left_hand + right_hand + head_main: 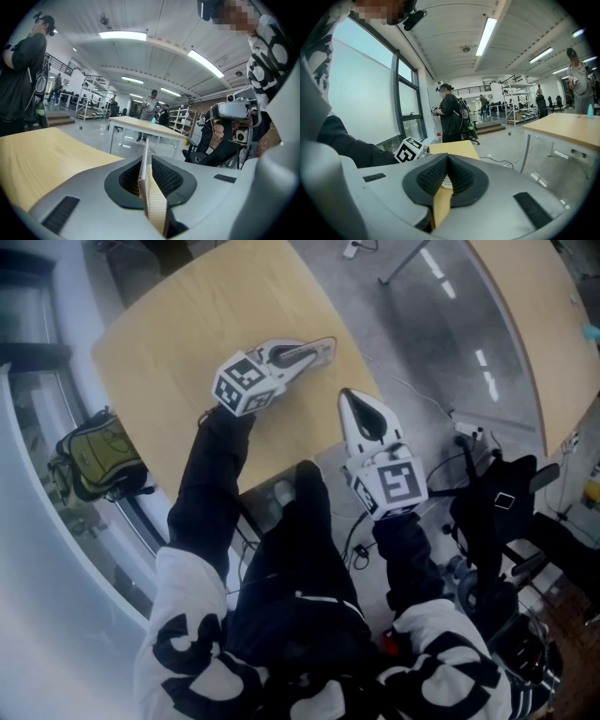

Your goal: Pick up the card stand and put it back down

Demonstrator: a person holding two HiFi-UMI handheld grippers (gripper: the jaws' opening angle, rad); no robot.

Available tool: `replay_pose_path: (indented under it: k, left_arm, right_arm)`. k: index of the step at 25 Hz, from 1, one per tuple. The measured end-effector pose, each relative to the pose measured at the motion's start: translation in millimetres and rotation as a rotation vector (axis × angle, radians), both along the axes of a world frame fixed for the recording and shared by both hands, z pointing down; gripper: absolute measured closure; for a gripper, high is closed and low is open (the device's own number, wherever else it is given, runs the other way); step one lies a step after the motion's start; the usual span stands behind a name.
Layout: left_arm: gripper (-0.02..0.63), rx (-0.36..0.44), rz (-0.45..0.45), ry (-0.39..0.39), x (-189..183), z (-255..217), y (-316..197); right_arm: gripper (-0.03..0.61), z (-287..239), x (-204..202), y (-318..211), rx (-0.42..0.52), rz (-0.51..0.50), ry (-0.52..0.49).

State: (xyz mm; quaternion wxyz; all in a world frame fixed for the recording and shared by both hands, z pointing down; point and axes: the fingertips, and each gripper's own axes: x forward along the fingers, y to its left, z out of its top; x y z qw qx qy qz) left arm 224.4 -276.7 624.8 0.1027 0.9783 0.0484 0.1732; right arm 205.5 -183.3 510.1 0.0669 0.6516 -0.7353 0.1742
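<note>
**Thin wooden stand pinched in the left jaws, close to the bench's right edge**

The left hand-held gripper (321,347) is closed narrow on a thin wooden slab, which I take to be the card stand (153,199). It sits edge-on between the pads, and its top pokes out past the jaw tips. It is over the bench (169,362), a short way in from the right edge. Whether its foot touches the wood I cannot tell.

The stand looks light and stiff, with flat faces that could slide under a loose pinch. A grip across both faces, as now, seems sound. On so narrow a base it would probably tip easily, so it wants setting down square.

The right hand-held gripper (352,397) has its jaws together. Only a tan sliver shows in the gap below them, and I cannot tell what it is. Its tips are at the bench's right corner, and its body is off the bench.

Bare bench lies to the left and toward the far edge. To the right there is a drop to the floor (422,324), with a black chair (497,512) beyond.
</note>
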Motion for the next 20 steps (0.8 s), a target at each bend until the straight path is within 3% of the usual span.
replay_pose_path:
  k: [6,10,20]
  left_arm:
    - [0.583,0.012,-0.050,0.013,-19,-23,-5]
    - [0.583,0.015,-0.138,0.083,-43,-61,-12]
    - [0.583,0.110,-0.383,0.194,-118,-175,-2]
  right_arm:
    - [0.572,-13,13,9,0.025,0.037,0.001]
    - [0.572,-33,10,13,0.049,0.031,0.018]
    - [0.572,-108,-25,15,0.152,-0.025,0.030]
